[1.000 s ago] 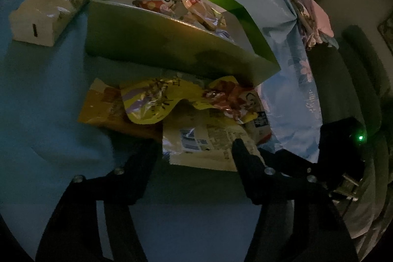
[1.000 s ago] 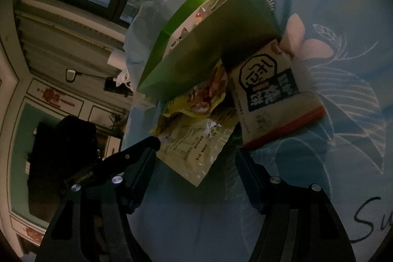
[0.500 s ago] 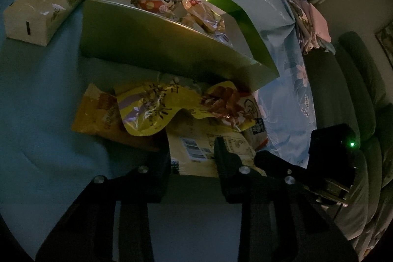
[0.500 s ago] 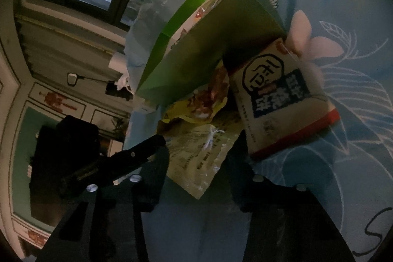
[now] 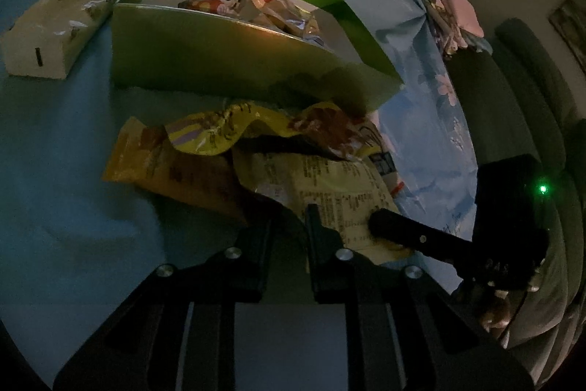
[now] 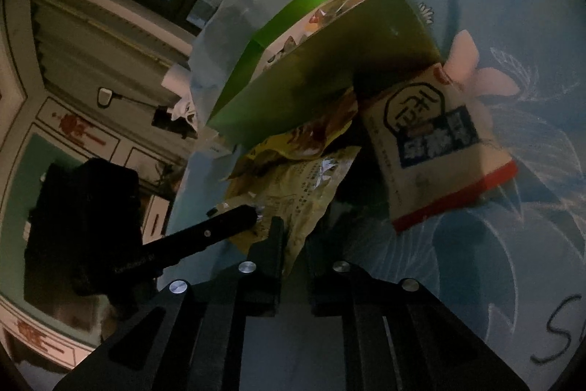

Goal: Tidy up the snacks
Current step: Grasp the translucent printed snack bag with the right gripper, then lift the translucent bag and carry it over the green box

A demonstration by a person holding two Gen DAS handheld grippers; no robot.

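While the pale packet [image 5: 329, 185] lies before the green box [image 5: 227, 68] | left tool [image 5: 287, 226] and right tool [image 6: 293, 237] are clamped on its edge | lift evenly, clear box wall.

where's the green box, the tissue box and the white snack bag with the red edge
green box [image 5: 227, 65]: left wrist view, near side wall
tissue box [image 5: 55, 35]: left wrist view, top face
white snack bag [image 6: 432, 149]: right wrist view, printed front
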